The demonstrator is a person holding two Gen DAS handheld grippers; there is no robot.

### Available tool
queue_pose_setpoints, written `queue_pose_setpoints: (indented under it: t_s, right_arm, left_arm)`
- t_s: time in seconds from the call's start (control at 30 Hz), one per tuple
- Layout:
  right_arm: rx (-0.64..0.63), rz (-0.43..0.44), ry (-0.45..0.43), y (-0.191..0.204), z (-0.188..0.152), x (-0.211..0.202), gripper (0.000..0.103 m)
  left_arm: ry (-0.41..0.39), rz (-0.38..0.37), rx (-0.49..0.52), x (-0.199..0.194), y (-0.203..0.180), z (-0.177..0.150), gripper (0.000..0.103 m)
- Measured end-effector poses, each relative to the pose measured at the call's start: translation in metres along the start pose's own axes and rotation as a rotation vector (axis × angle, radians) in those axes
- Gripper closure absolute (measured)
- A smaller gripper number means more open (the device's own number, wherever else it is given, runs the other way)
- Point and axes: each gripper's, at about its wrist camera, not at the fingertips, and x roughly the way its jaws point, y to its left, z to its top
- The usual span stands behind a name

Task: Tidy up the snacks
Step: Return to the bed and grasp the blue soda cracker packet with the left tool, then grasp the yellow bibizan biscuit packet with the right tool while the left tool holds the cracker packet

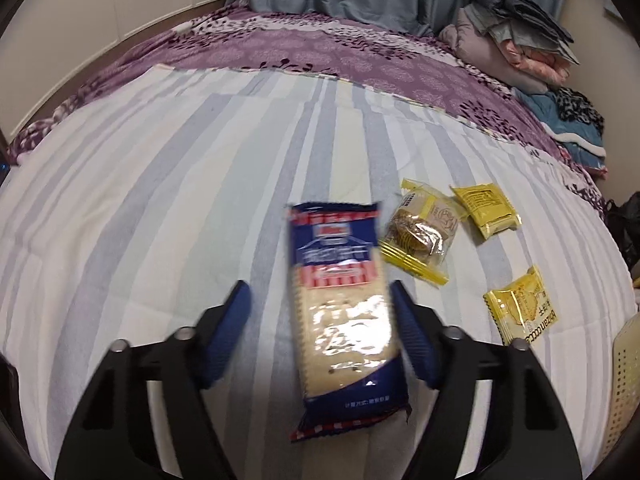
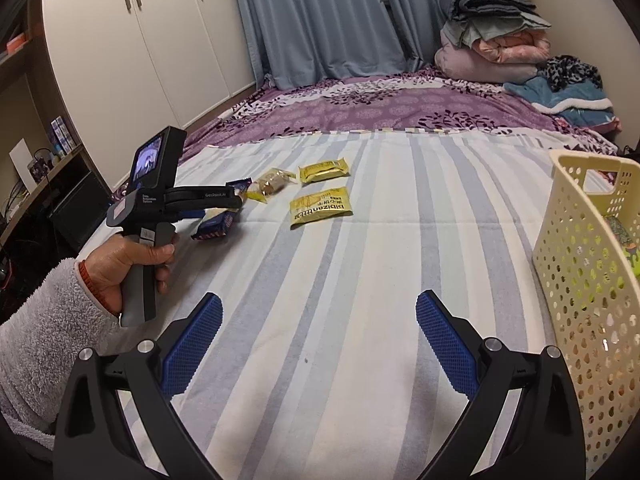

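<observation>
A blue cracker packet (image 1: 344, 316) lies on the striped bed cover between the fingers of my open left gripper (image 1: 320, 300); its right pad touches or nearly touches the packet and the left pad stands apart. Three yellow snack packets lie to the right: a clear one with round biscuits (image 1: 420, 236), a small one (image 1: 486, 210) and a printed one (image 1: 520, 312). In the right wrist view the left gripper (image 2: 224, 204) is over the blue packet (image 2: 216, 226), with the yellow packets (image 2: 322, 206) beyond. My right gripper (image 2: 320, 316) is open and empty above the cover.
A cream perforated basket (image 2: 576, 264) stands at the right with a green item inside; its edge shows in the left wrist view (image 1: 624, 380). Folded quilts (image 2: 492, 48) sit at the bed's far right. A white wardrobe (image 2: 132, 52) and shelves stand to the left.
</observation>
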Motion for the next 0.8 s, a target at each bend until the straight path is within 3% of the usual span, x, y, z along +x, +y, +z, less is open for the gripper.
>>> queue_pose_setpoints:
  t_s: [0.03,0.07,0.13,0.33,0.67,0.8]
  right_arm:
    - [-0.003,0.001,0.006,-0.001,0.002,0.003,0.006]
    - [-0.007,0.004,0.012,0.0,0.004,0.008,0.006]
    - [-0.02,0.011,0.031,0.002,0.009,0.02,0.006]
    - [-0.062,0.041,0.105,0.009,0.03,0.07,0.006]
    - [0.045,0.189,0.209,0.016,0.061,0.144,0.006]
    - [0.072,0.188,0.209,0.019,0.073,0.168,0.006]
  left_arm:
    - [-0.003,-0.006,0.003,-0.001,0.0,0.0,0.051]
    - [-0.004,-0.013,0.004,-0.002,0.002,0.0,0.056]
    - [-0.008,-0.036,-0.001,-0.004,0.006,-0.001,0.058]
    - [-0.028,-0.067,-0.004,-0.019,0.019,-0.007,0.059]
    - [-0.077,-0.107,-0.013,-0.051,0.041,-0.013,0.059]
    - [-0.09,-0.122,-0.022,-0.061,0.048,-0.015,0.059]
